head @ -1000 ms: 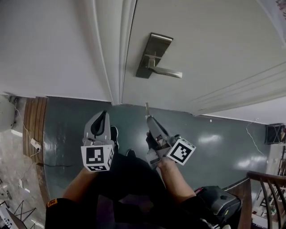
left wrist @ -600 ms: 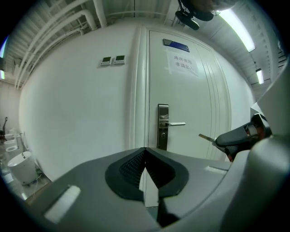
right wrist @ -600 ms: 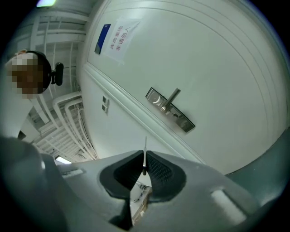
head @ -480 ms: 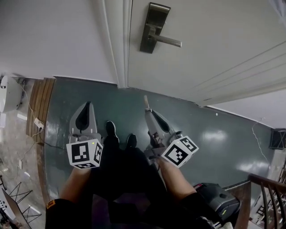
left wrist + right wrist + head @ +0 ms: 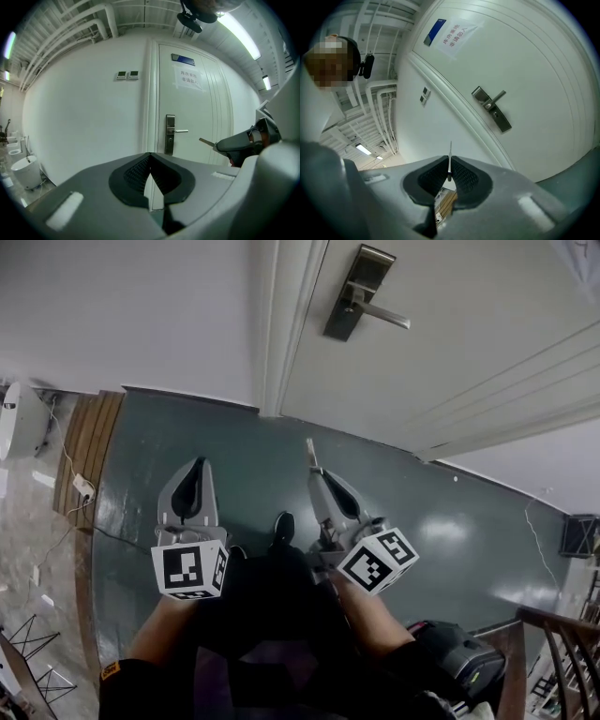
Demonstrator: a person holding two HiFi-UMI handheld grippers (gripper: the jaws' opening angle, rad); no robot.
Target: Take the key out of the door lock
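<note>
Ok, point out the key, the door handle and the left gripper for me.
key [image 5: 310, 454], head view, on its bare blade.
door handle [image 5: 382, 313], head view, on the middle of the lever.
left gripper [image 5: 196, 465], head view, at the tips of its shut jaws.

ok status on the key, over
Left gripper jaws shut, empty. Right gripper shut on the key, blade poking past the tips. Key out of the door lock, held clear of the door. Nothing in the way.
</note>
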